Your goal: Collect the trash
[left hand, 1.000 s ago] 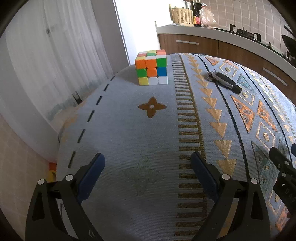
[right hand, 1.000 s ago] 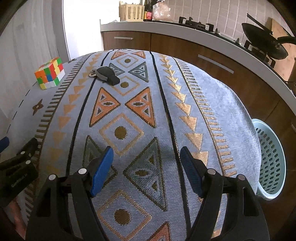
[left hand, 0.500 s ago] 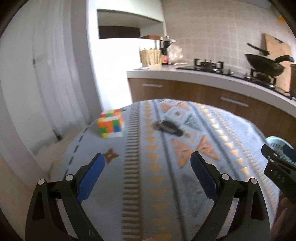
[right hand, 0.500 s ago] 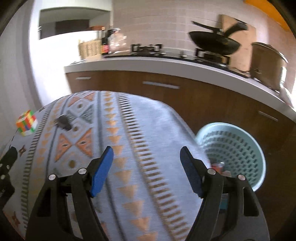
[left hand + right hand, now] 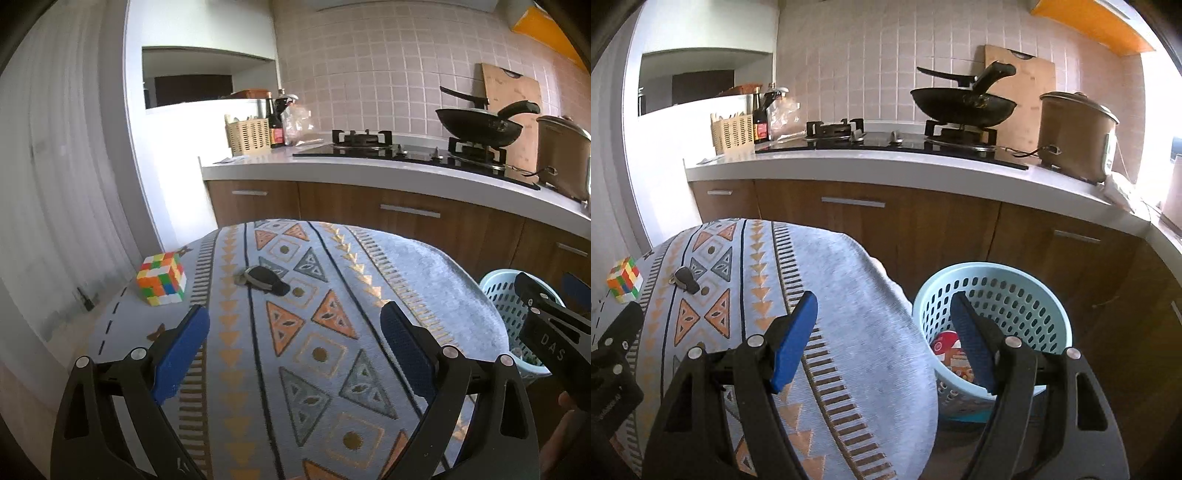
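A light blue perforated basket (image 5: 1027, 295) stands on the floor right of the table, with red and orange wrappers (image 5: 951, 350) lying inside. It shows at the right edge of the left wrist view as well, the basket (image 5: 496, 286). My right gripper (image 5: 884, 341) hangs open and empty above the table's right edge, next to the basket. My left gripper (image 5: 295, 350) is open and empty over the patterned tablecloth (image 5: 314, 350). A black key fob (image 5: 264, 280) and a colour cube (image 5: 162, 278) lie on the far part of the table.
A kitchen counter (image 5: 886, 170) with brown cabinets runs behind the table and basket. On it stand a gas hob, a black wok (image 5: 960, 103), a rice cooker (image 5: 1075, 136) and a woven basket with bottles. White curtains hang at the left.
Both grippers rose and tilted up from the tablecloth, so the counter and wall came into view. The right view swung right onto the basket. Both stayed open and empty.
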The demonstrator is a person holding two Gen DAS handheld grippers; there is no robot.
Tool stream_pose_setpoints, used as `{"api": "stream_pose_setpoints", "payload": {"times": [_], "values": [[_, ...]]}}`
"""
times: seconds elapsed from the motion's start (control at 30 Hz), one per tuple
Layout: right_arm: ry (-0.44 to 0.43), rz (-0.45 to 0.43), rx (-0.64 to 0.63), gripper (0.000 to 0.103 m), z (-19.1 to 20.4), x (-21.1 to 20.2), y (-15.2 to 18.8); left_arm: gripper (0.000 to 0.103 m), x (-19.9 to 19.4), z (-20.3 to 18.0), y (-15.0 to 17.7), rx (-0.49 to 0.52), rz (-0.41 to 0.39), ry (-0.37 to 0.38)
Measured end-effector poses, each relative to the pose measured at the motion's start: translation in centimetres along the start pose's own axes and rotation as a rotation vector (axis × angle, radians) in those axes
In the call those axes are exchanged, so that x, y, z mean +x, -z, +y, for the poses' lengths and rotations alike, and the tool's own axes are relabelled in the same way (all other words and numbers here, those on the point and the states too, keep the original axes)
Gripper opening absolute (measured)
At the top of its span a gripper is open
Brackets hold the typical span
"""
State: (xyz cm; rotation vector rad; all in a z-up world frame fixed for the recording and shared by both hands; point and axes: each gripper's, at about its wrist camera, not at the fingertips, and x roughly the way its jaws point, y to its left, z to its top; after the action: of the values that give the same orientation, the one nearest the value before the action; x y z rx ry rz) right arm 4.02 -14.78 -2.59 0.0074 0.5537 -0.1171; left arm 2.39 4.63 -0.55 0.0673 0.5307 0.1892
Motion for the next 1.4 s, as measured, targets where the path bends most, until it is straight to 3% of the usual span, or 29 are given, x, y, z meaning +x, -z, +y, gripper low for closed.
{"api": "stream_pose_setpoints", "payload": {"times": [0.17, 0.43, 0.73, 1.4], "values": [[0.007, -0.006, 0.002, 0.070, -0.1, -0.3, 0.0, 0.091, 0.2, -0.1, 0.0, -0.003, -0.015, 0.008], [0.056, -0.027, 0.009, 0.070, -1.2, -0.6, -0.4, 0.096, 1.5, -0.8, -0.2, -0.002, 0.043, 0.055], [0.106, -0.040, 0.035, 0.070, -3.2, -1.0, -0.6, 0.096, 0.7, -2.7, -0.7, 0.023, 0.011, 0.080], [0.105, -0.048, 0.042, 0.072, -3.4, -1.5, -0.4, 0.096, 0.5, -3.2, -0.4, 0.023, 0.024, 0.091]]}}
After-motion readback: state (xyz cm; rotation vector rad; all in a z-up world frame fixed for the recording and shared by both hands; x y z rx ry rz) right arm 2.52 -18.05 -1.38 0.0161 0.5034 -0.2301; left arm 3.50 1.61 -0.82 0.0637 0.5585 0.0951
